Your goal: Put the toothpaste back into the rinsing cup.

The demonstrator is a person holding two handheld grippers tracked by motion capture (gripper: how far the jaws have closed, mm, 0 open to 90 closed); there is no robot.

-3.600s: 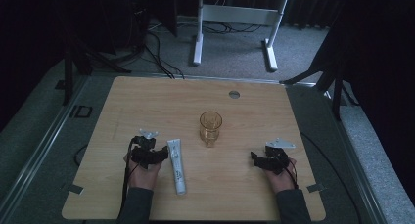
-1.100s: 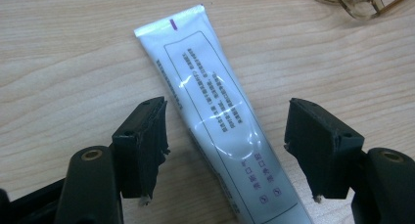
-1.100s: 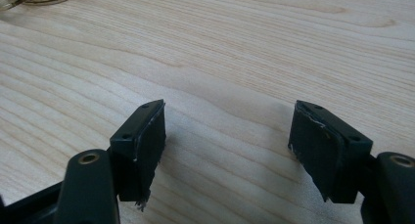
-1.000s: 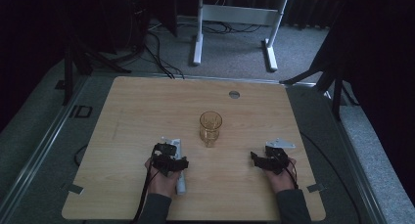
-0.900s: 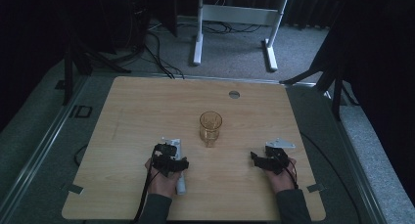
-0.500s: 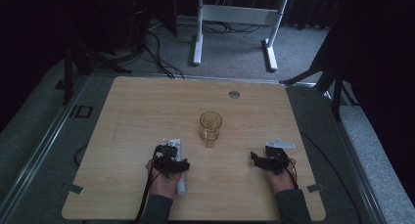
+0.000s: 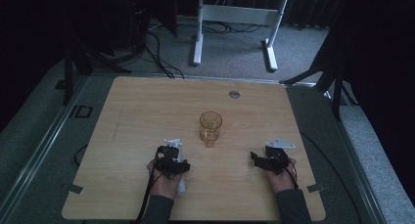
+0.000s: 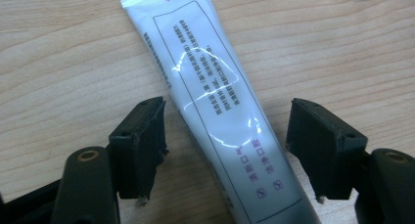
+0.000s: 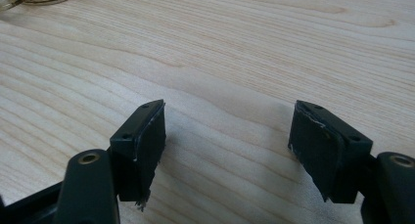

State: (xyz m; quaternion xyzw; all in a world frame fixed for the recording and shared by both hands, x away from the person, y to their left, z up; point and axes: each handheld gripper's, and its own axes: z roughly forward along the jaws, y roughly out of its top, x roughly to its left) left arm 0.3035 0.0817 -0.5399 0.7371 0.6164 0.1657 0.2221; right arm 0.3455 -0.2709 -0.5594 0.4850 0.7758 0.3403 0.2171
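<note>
The tube [image 8: 218,111] lies flat on the table [image 7: 137,111], between the wide-open jaws of the left gripper [image 8: 225,150], ungrasped. The right gripper [image 9: 225,150], also wide open and empty, rests apart. Likely next: closing squarely across the tube, perhaps to lift it toward the glass [image 7: 210,128].

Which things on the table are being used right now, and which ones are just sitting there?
In use:
- white tube, lying flat between the open jaws of the left gripper

Just sitting:
- amber glass, standing alone mid-table
- right gripper, open over bare wood of the table
</note>
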